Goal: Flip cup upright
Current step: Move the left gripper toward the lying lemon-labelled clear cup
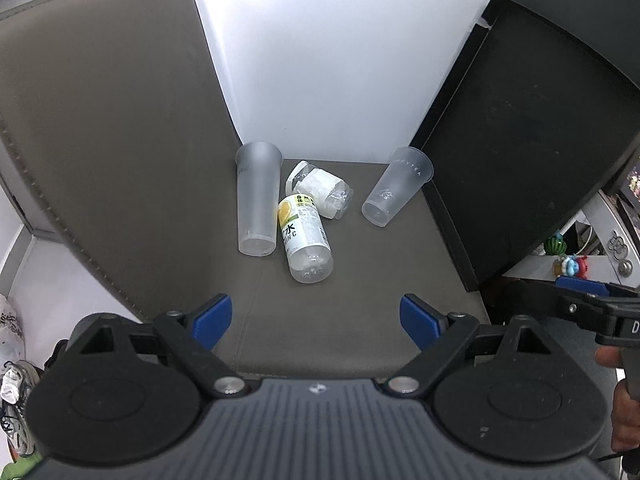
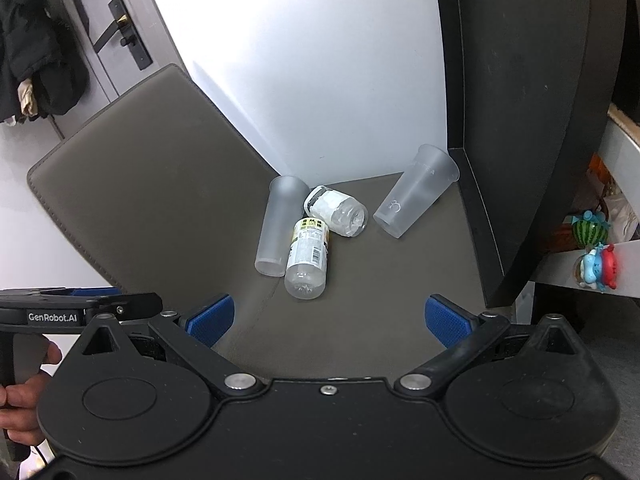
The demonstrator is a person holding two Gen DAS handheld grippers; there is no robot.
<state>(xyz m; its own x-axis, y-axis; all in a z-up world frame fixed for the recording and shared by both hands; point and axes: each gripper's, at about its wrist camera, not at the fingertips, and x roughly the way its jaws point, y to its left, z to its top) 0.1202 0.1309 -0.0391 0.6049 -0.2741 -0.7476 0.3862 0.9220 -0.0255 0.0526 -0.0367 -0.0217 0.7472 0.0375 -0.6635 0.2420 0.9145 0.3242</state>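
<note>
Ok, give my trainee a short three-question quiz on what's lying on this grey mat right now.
1. True or false: both frosted plastic cups, the tall one and the lettered one, stand upright.
2. Which touches the tall cup's side? A) yellow-labelled clear plastic bottle B) the lettered cup
3. Fill in: the left gripper and right gripper both have their jaws ____.

Key: 1 false, both lie on the grey mat. 2 A. 3 open, holding nothing.

Bright even indoor light, glare on white wall (image 1: 340,60), soft shadows, sharp centre, strong fisheye bending at edges
</note>
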